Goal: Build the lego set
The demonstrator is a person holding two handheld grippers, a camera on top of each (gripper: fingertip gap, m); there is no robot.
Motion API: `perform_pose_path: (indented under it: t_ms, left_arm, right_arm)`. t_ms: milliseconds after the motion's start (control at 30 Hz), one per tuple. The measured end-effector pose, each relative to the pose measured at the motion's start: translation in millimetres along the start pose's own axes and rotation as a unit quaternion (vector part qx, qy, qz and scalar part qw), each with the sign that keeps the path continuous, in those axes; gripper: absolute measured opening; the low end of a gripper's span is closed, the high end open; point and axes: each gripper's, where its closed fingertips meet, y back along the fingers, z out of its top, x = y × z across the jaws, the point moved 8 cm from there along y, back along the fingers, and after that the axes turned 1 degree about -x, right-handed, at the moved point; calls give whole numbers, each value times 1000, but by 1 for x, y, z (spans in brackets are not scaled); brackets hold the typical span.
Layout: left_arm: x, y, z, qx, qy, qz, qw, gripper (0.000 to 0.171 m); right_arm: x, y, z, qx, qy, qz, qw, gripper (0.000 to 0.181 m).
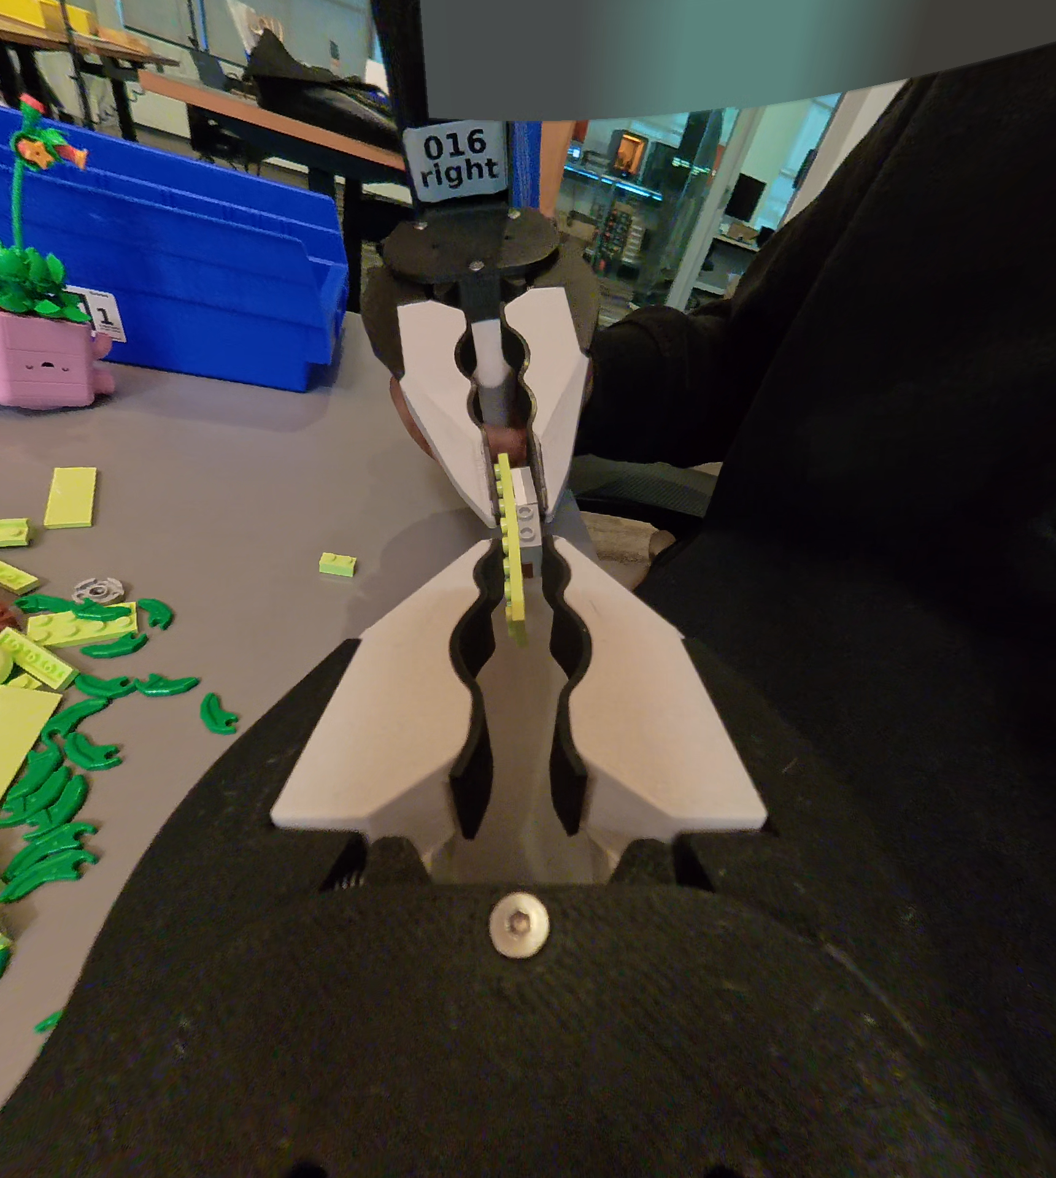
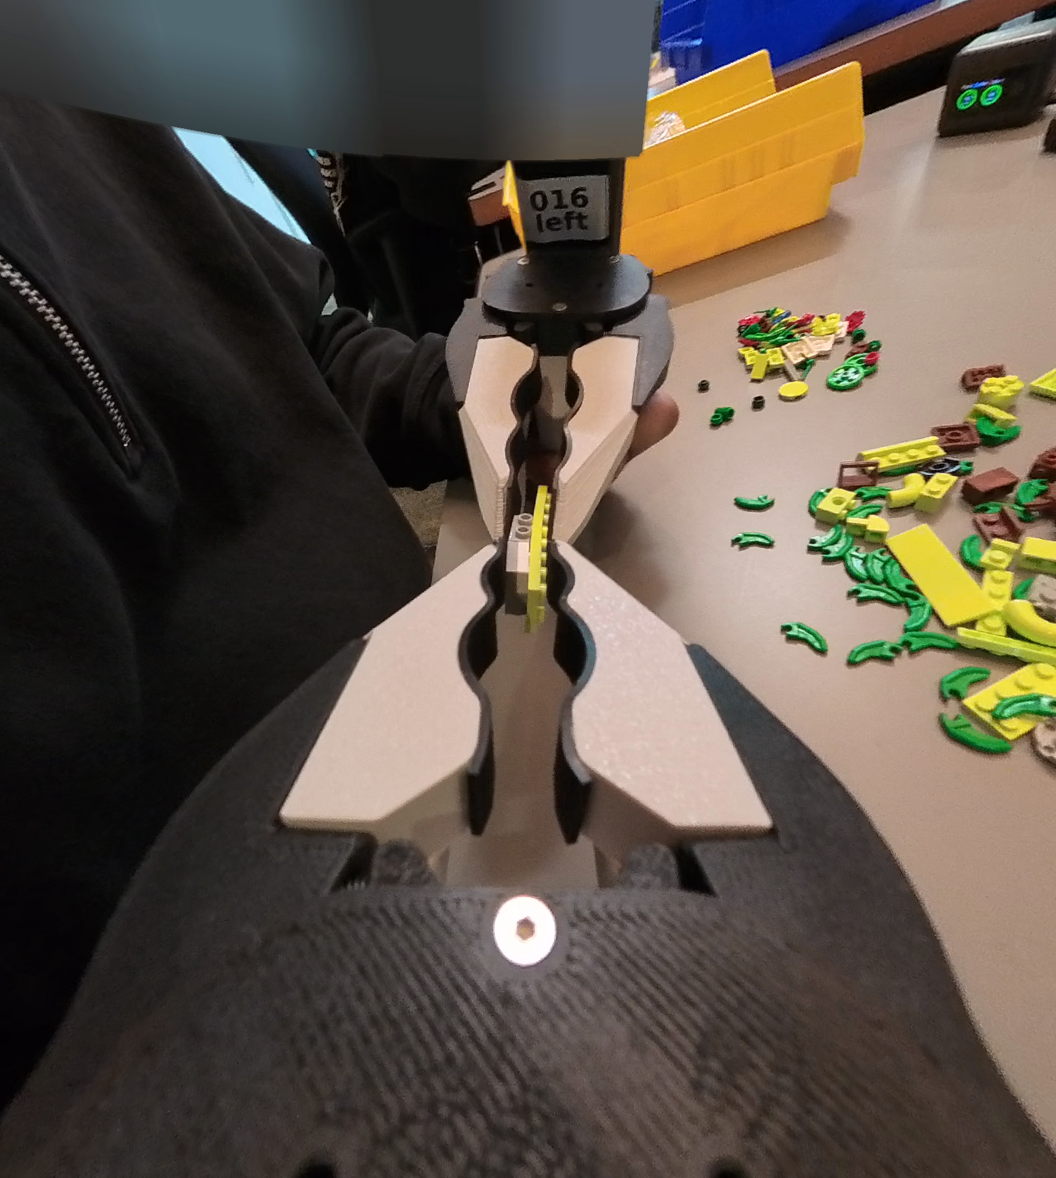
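Observation:
A lime green studded plate (image 1: 515,599) with a grey brick (image 1: 528,516) stuck to one face is held on edge in the air between both grippers, which meet tip to tip. My left gripper (image 1: 520,549) is shut on its near end. My right gripper (image 1: 519,510) comes from the opposite side and is shut on the far end. In the right wrist view, my right gripper (image 2: 528,558) clamps the plate (image 2: 536,593) and grey brick (image 2: 517,570), with the left gripper (image 2: 528,529) opposite. A brown piece shows under the brick.
Loose lime, green and brown pieces (image 2: 990,574) lie on the grey table (image 1: 225,459); they also show in the left wrist view (image 1: 34,701). A finished pink pot plant (image 1: 34,357) stands by blue bins (image 1: 193,255). Yellow bins (image 2: 742,166) stand behind. A person in black (image 2: 98,446) is close. Left and right tips are no more than a few centimetres apart. Left tips and right tips are each some 30 cm from the finished pink pot plant (image 1: 34,357).

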Motion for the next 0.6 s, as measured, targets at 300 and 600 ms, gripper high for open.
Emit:
perform_pose_path:
  t_ms: [300, 600]
  left_arm:
    - [3, 0, 0, 0, 14, 5, 1000, 7]
    - [4, 0, 0, 5, 12, 14, 1000, 7]
  right_arm:
    - [1, -1, 3, 26, 16, -31, 999, 10]
    - [2, -1, 4, 32, 29, -51, 998, 10]
